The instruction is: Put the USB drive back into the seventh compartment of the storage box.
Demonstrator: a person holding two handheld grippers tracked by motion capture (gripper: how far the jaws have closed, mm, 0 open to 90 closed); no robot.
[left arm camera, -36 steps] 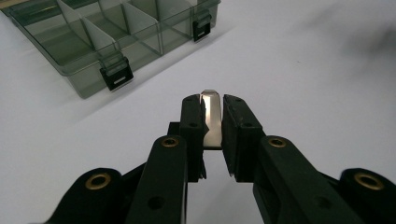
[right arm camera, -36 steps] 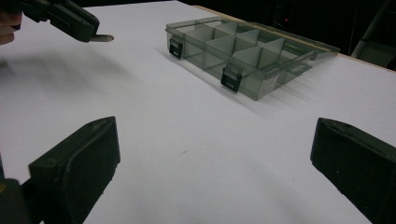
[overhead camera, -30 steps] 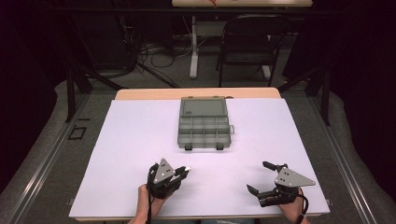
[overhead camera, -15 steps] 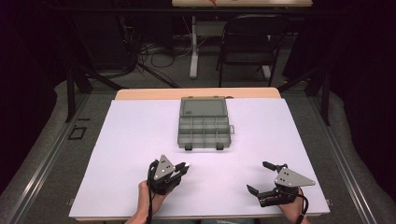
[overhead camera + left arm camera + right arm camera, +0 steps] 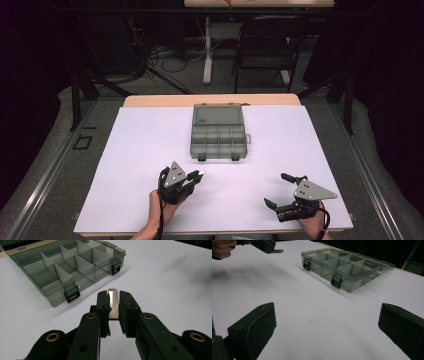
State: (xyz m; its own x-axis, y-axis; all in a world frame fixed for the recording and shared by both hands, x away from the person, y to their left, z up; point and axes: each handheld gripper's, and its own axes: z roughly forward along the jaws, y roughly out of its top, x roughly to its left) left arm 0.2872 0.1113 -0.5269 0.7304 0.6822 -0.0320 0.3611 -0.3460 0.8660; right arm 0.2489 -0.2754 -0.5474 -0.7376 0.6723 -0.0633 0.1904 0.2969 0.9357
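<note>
The left gripper sits above the near edge of the counter, left of centre, with its jaws clamped on a thin shiny metal strip whose rounded tip projects past the pads and points toward the organiser box. That box, of clear grey plastic with divided compartments, has its lid folded back toward the far edge and two black latches on its near wall; it rests at the middle of the counter, toward the far edge. The right gripper rests by the near right corner, jaws spread wide with nothing between them.
</note>
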